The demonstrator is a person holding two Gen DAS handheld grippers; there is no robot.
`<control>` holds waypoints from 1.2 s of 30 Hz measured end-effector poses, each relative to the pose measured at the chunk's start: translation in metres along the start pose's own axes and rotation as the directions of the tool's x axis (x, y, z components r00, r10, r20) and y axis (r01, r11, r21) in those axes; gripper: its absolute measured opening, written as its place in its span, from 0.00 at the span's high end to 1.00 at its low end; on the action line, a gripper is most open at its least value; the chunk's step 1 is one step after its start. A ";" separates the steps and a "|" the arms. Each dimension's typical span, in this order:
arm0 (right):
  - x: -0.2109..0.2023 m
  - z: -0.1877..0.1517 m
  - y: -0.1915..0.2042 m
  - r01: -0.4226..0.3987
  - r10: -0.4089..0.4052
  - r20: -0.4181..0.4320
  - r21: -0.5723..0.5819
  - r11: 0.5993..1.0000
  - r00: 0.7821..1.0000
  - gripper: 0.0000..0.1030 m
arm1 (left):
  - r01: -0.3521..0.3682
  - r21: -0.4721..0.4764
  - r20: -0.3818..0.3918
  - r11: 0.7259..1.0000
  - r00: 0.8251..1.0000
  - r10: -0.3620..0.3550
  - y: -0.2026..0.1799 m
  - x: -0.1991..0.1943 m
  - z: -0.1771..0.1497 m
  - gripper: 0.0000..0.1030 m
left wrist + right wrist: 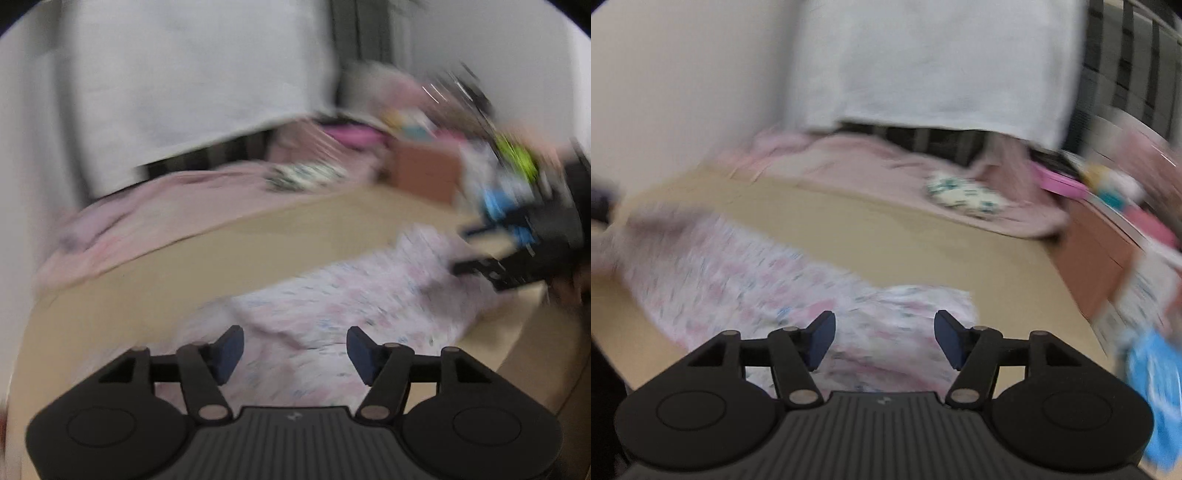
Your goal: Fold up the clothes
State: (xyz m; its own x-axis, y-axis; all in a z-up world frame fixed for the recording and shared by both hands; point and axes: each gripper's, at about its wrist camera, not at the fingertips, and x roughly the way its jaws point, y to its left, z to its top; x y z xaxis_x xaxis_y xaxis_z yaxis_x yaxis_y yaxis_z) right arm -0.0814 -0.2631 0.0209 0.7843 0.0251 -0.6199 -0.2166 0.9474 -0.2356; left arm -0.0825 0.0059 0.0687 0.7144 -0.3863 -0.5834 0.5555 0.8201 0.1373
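Garment lies rumpled on desk: thin, limp, light. Grip hem edges. Left tongs and right tongs wide, empty.

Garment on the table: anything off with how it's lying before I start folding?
The floral garment lies rumpled across the tan table, bunched at the end near the right tongs. Both the right and the left tongs are open and empty. Both views are motion-blurred, so fine detail is unclear.
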 end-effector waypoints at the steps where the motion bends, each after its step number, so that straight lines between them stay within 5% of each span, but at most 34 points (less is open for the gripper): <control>1: 0.000 0.003 0.004 -0.005 0.006 0.008 -0.042 0.999 1.000 0.46 | -0.020 0.036 -0.020 0.999 1.000 0.021 -0.004 0.015 0.003 0.40; 4: 0.002 0.009 0.014 -0.027 0.030 0.014 -0.137 0.990 0.999 0.49 | -0.063 0.112 -0.067 0.992 0.995 0.071 -0.012 0.055 0.010 0.41; 6: 0.008 0.012 0.010 -0.058 0.057 -0.019 -0.130 0.990 0.998 0.59 | -0.030 0.102 -0.107 0.994 0.993 0.041 -0.007 0.070 0.010 0.51; 8: 0.013 0.015 0.007 -0.089 0.084 -0.052 -0.121 0.989 0.995 0.78 | 0.030 0.044 -0.177 0.999 0.984 -0.022 0.004 0.081 0.007 0.98; 10: 0.019 0.017 0.004 -0.120 0.111 -0.084 -0.112 0.986 0.990 0.92 | 0.059 -0.026 -0.200 0.998 0.978 -0.063 0.016 0.085 0.008 1.00; 15: 0.014 0.052 -0.004 -0.141 0.136 -0.047 -0.117 0.983 0.990 0.96 | 0.065 -0.160 -0.103 0.985 0.991 -0.082 0.048 0.085 0.039 1.00; 19: 0.058 0.100 -0.043 -0.085 0.085 -0.015 0.008 0.996 0.996 0.96 | -0.095 -0.316 -0.031 0.944 0.995 0.089 0.081 0.113 0.074 0.99; 21: 0.099 0.120 -0.072 0.010 -0.005 -0.026 0.187 0.982 1.000 0.83 | -0.214 -0.389 -0.064 0.896 0.977 0.206 0.096 0.131 0.078 0.95; 23: 0.141 0.127 -0.094 0.112 -0.082 -0.115 0.297 0.948 0.990 0.66 | -0.202 -0.439 -0.080 0.875 0.979 0.186 0.106 0.123 0.069 0.91; 25: 0.146 0.128 -0.081 0.058 -0.023 -0.128 0.277 0.959 0.991 0.66 | -0.183 -0.480 -0.089 0.858 0.983 0.160 0.114 0.113 0.060 0.79; 26: 0.146 0.128 -0.072 0.017 0.018 -0.130 0.263 0.965 0.991 0.66 | -0.132 -0.463 -0.062 0.877 0.991 0.117 0.111 0.101 0.054 0.64; 28: 0.147 0.129 -0.054 -0.066 0.099 -0.133 0.236 0.969 0.986 0.64 | -0.039 -0.422 -0.015 0.906 0.999 0.036 0.105 0.077 0.042 0.52; 33: 0.149 0.131 -0.010 -0.272 0.298 -0.153 0.170 0.947 0.942 0.68 | -0.127 -0.352 -0.091 0.927 0.991 0.101 0.071 0.059 0.014 0.54; 36: 0.150 0.132 0.017 -0.391 0.410 -0.171 0.131 0.911 0.896 0.68 | -0.088 -0.297 -0.138 0.951 0.989 0.049 0.042 0.063 -0.002 0.54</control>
State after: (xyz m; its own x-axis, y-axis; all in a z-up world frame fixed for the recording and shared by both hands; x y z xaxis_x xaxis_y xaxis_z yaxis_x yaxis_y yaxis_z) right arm 0.1094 -0.2012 0.0233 0.5145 0.3560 -0.7801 -0.4277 0.8951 0.1263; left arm -0.0153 0.0172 0.0362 0.6751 -0.2839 -0.6809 0.3392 0.9391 -0.0553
